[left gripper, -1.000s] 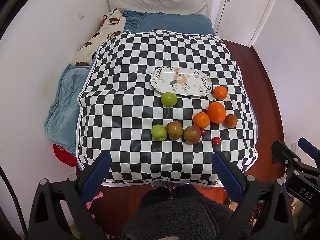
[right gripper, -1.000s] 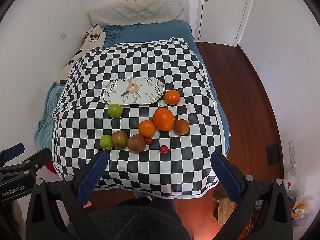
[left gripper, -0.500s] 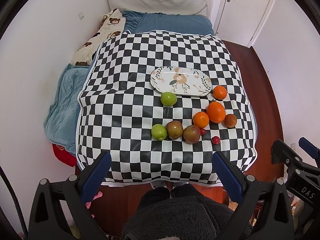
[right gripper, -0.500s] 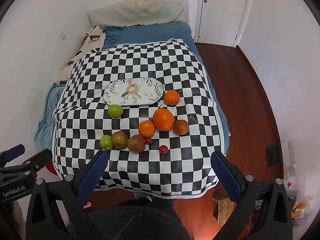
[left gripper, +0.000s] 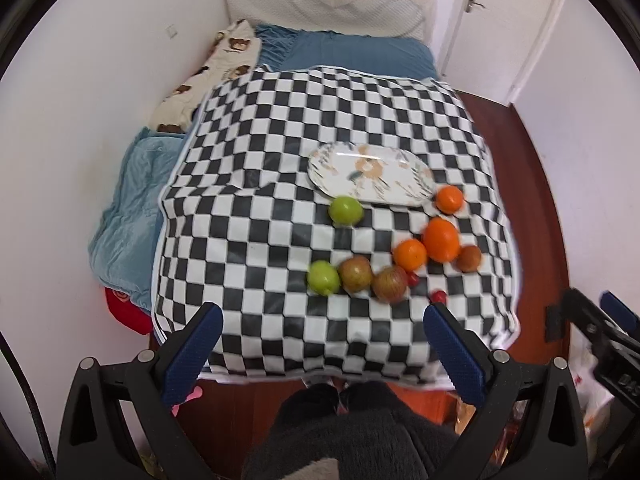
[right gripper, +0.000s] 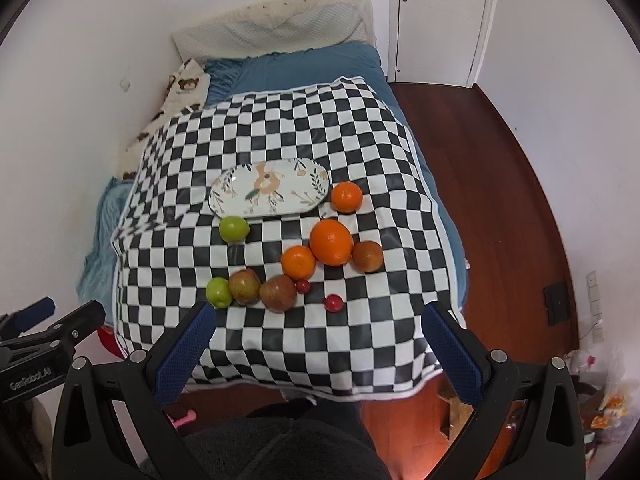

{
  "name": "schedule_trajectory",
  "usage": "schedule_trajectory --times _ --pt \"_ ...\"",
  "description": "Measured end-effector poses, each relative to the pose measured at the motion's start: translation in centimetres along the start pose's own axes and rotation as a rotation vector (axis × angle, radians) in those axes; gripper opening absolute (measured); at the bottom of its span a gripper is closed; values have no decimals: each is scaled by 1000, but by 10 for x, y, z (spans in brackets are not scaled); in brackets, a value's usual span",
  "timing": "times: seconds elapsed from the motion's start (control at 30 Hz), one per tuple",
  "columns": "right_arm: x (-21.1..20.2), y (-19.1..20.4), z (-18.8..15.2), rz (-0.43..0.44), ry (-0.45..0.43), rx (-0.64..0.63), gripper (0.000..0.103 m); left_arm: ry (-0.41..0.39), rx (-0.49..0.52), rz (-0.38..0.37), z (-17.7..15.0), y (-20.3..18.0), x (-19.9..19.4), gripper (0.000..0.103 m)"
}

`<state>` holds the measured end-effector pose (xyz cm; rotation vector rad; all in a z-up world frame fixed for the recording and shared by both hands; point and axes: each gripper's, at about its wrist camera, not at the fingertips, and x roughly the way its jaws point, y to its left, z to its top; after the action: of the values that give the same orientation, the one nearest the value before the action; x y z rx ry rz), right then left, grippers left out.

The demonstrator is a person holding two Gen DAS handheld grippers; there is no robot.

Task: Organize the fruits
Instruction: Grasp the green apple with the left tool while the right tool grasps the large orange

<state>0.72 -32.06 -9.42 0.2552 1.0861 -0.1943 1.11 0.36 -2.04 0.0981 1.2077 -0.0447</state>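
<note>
An oval floral plate (left gripper: 370, 174) (right gripper: 270, 188) lies empty on the black-and-white checkered cloth (left gripper: 260, 208) (right gripper: 360, 120). Loose fruit sits in front of it: two green apples (left gripper: 346, 210) (right gripper: 234, 229), two reddish apples (left gripper: 356, 274) (right gripper: 278, 293), three oranges with the biggest (left gripper: 441, 239) (right gripper: 331, 242) in the middle, a brown round fruit (left gripper: 469, 259) (right gripper: 367, 256) and two small red fruits (right gripper: 333, 303). My left gripper (left gripper: 320, 338) and right gripper (right gripper: 316, 336) are both open and empty, held high above the cloth's near edge.
The cloth covers a raised surface on a blue bed (right gripper: 304, 68) with a pillow (right gripper: 272, 28) and a bear-print blanket (left gripper: 208, 76). White walls stand left and right. Wood floor (right gripper: 500, 208) and a door (right gripper: 440, 20) lie to the right. My dark-clothed body is below.
Both views have tilted and shifted slightly, and the table looks a little nearer. The left wrist view is blurred by motion. No fruit has moved.
</note>
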Motion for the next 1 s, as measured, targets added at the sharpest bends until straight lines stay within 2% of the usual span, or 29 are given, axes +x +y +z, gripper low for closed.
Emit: schedule_trajectory --times 0.07,0.2,0.33,0.4,0.53,0.77,0.83,0.87,0.9,1.0 --pt "13 -7 11 20 3 29 103 -8 4 15 13 -3 14 103" --pt "68 -25 23 53 51 64 103 23 9 66 45 3 56 103" --pt "145 -40 43 82 148 61 103 150 -13 83 61 10 128 103" --pt "186 -41 52 91 213 54 102 237 -48 70 63 14 164 103" --pt "254 -47 64 111 300 66 98 392 -141 -8 63 20 226 103" --pt "335 -49 76 123 423 67 87 538 -318 -105 55 32 296 100" --pt "349 -44 79 133 447 49 84 557 -364 -120 49 35 308 90" --pt "356 -42 79 133 458 38 81 566 -398 -136 44 35 314 77" --pt "361 -41 79 135 470 28 79 575 -418 -150 41 35 319 70" --pt "373 -32 79 106 491 -20 76 585 -467 -205 33 30 332 71"
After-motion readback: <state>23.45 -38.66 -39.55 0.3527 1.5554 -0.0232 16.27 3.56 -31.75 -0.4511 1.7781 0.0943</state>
